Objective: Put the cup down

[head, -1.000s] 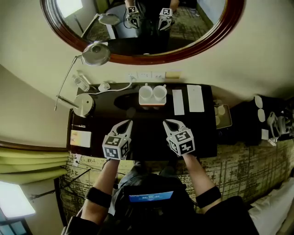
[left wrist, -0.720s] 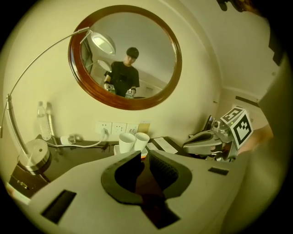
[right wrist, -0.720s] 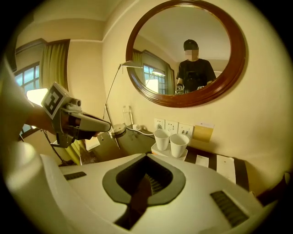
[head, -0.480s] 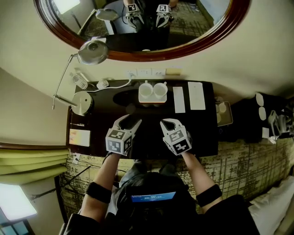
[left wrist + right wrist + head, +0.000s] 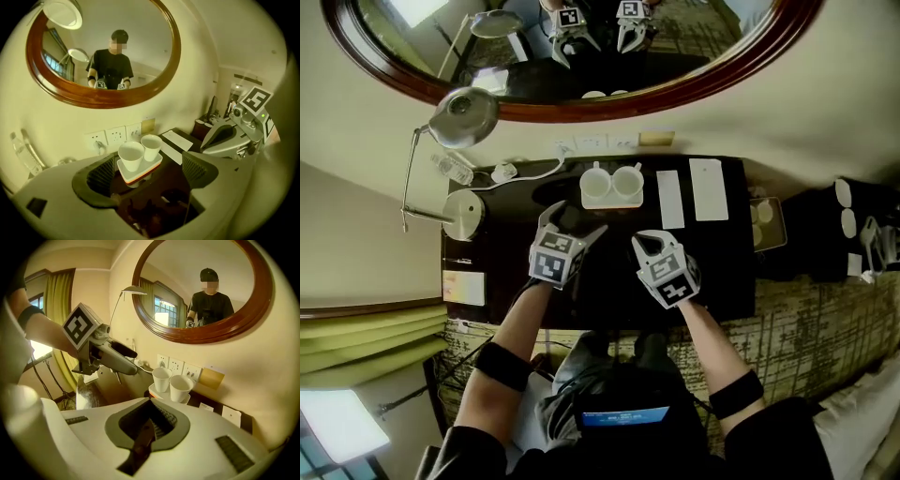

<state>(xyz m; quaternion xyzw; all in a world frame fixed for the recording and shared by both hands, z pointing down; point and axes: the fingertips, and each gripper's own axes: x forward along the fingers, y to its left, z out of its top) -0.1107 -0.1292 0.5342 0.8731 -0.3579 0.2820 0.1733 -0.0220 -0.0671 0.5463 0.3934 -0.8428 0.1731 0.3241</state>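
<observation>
dark glossy surface set against a cream wall, under an oval wood-framed mirror. left gripper: fingers spread wide, having just been opening; nothing pressed between them; two white cups show through the gap, ahead of the tips and untouched. right gripper: fingers closed together, nothing in them, held beside the left gripper over the front half of the surface. cups: two, upright, side by side on a small white tray with an orange edge, at the back of the surface just below the wall sockets; the left gripper's tips are near the tray's front left corner, apart from it. white cards: two, flat, just right of the tray. desk lamp: round metal base at the left rear of the surface, head raised toward the mirror. yellow curtain: at the left. mirror reflects the person and both grippers.
</observation>
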